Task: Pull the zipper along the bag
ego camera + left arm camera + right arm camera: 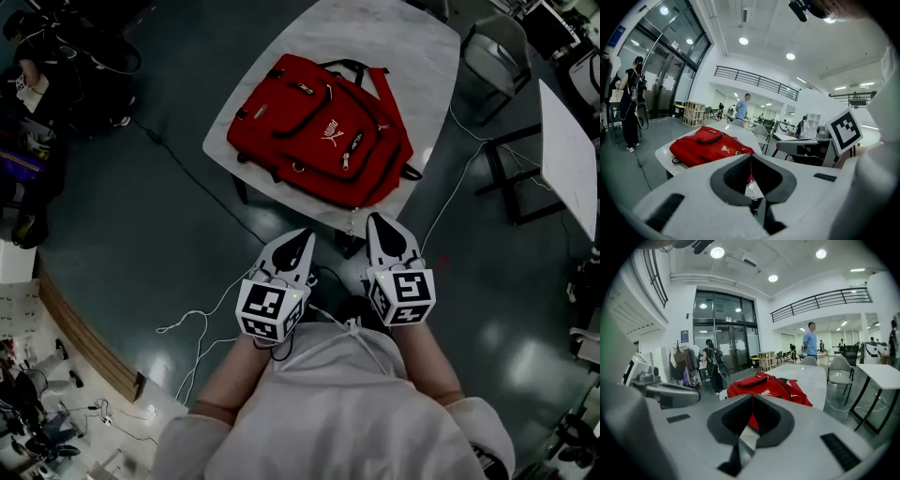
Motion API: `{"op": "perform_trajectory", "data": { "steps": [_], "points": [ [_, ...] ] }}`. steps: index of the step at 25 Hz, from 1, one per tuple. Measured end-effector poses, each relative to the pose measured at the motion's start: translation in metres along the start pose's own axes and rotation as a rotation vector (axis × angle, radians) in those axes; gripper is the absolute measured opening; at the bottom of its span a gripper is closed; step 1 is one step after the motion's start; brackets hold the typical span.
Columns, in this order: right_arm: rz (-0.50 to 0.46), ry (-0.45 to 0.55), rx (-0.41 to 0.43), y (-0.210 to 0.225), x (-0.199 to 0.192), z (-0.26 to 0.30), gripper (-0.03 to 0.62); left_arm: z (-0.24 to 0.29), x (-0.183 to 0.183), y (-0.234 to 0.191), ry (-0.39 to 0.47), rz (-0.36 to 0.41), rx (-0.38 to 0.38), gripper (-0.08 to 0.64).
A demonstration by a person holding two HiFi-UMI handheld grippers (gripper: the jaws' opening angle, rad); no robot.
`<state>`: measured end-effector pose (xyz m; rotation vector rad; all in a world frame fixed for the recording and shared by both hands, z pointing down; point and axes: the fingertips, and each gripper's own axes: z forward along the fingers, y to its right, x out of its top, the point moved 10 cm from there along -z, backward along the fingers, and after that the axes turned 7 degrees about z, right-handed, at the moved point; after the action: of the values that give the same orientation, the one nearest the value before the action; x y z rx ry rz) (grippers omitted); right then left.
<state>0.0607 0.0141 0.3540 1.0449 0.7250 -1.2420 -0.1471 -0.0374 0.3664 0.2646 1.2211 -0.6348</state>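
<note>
The red fabric backpack [323, 127] lies flat by the white surface's [394, 37] near edge; the left hand-held gripper [302, 236] and right hand-held gripper [377, 221] hover short of it, jaws together, empty.

Red backpack [319, 127]; white table [412, 56]; dark grey floor [141, 206]; black-and-white square markers [272, 309].

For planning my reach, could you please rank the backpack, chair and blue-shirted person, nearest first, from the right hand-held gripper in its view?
1. backpack, on the table ahead.
2. chair, right of the table.
3. blue-shirted person, far back.
</note>
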Motion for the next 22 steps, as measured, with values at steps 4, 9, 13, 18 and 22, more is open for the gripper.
{"op": "perform_trajectory", "data": {
  "steps": [4, 9, 13, 18, 22],
  "points": [
    [0.002, -0.075, -0.008, 0.007, -0.003, 0.018, 0.028, 0.012, -0.009, -0.015, -0.033, -0.039, 0.001, 0.021],
    [-0.034, -0.210, 0.045, 0.029, -0.024, 0.051, 0.028, 0.037, -0.026, -0.018, -0.095, -0.044, 0.031, 0.021],
    [-0.050, -0.322, 0.097, 0.057, -0.036, 0.077, 0.028, 0.064, -0.037, -0.010, -0.133, -0.092, 0.078, 0.021],
    [-0.088, -0.418, 0.175, 0.086, -0.042, 0.104, 0.028, 0.099, -0.051, 0.004, -0.186, -0.146, 0.133, 0.021],
    [-0.110, -0.489, 0.237, 0.102, -0.058, 0.121, 0.028, 0.124, -0.071, 0.011, -0.249, -0.160, 0.178, 0.021]
  ]
}}
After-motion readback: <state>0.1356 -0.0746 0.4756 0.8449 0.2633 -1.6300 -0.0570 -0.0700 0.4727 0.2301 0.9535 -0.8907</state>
